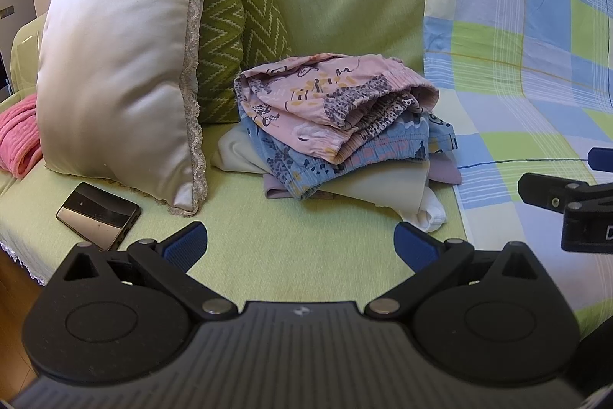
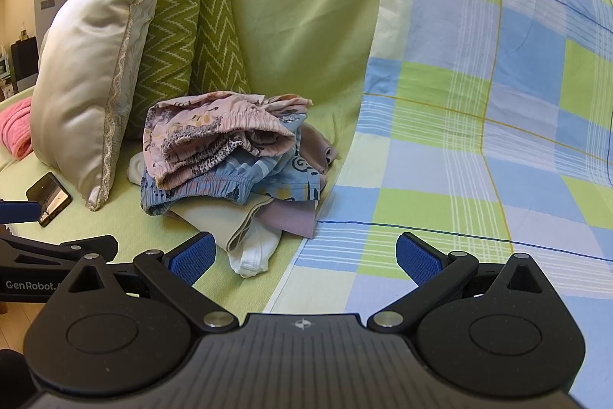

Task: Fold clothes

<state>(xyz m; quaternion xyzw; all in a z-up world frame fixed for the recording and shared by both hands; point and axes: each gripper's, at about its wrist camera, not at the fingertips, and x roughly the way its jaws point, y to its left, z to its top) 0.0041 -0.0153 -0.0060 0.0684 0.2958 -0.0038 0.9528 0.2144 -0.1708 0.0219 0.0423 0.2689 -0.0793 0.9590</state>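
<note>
Soft pile of clothes [image 1: 337, 125] sits on a light green sofa [image 1: 268, 248], beside a satin cushion [image 1: 115, 75] and checked sheet [image 2: 479, 140]. Left gripper [image 1: 300, 246] and right gripper [image 2: 304, 257] hover nearby, ribbed blue pads spread wide, empty

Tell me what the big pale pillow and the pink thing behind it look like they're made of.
Pale pillow: looks like satin or a similar smooth weave, given its soft sheen, with a lace-like trim along the edge. Pink item: probably terry or fleece, matte with ribbed, fuzzy rows; only partly visible.
</note>
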